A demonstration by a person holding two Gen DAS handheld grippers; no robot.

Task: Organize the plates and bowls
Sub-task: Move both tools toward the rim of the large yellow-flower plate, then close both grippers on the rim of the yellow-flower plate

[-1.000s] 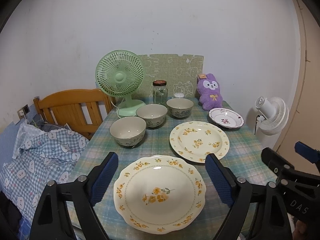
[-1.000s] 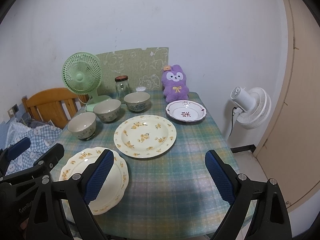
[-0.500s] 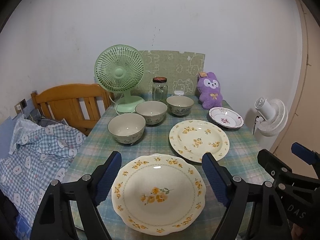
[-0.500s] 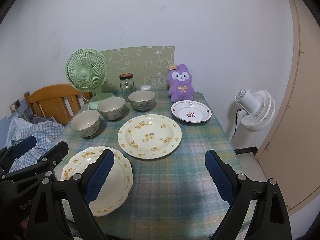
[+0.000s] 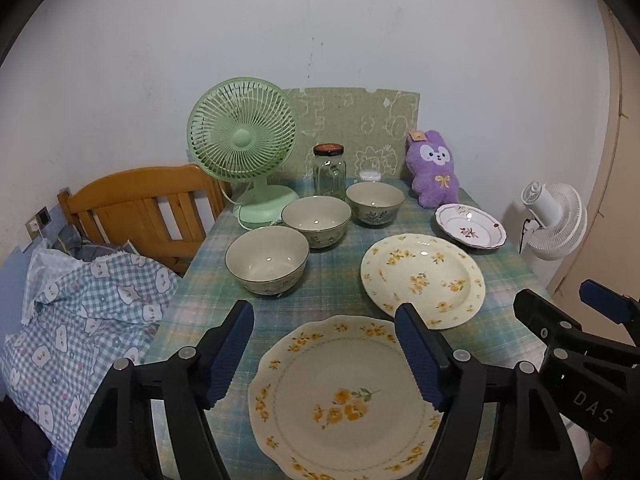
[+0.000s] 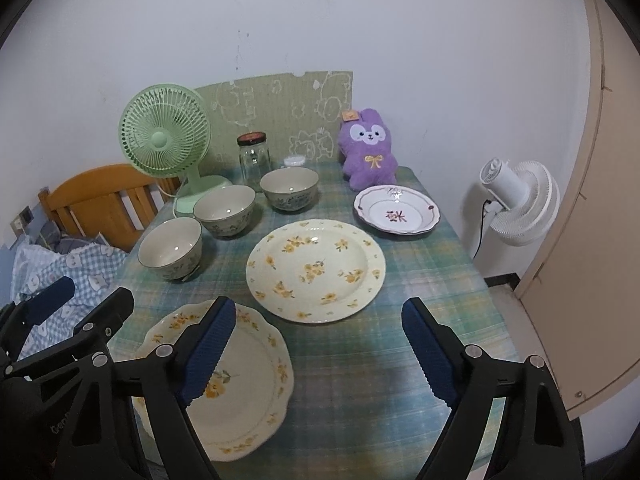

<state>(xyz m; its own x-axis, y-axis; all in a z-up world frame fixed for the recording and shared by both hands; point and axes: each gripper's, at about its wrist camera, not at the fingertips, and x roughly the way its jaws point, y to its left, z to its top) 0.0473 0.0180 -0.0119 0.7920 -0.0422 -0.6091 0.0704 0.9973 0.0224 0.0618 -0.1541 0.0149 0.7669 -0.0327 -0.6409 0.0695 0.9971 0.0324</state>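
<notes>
A scalloped yellow-flower plate lies at the table's near edge. A round yellow-flower plate lies mid-table. A small white plate with a red motif sits at the back right. Three bowls run in a diagonal row on the left: near, middle, far. My left gripper is open and empty above the scalloped plate. My right gripper is open and empty over the near table.
At the back of the checked tablecloth stand a green fan, a glass jar, a purple plush rabbit and a green board. A wooden chair with checked fabric stands left. A white fan stands on the floor at right.
Both grippers have moved slightly forward and to the right, toward the table; the plates and bowls look nearer. Nothing on the table has moved and both grippers stay open.
</notes>
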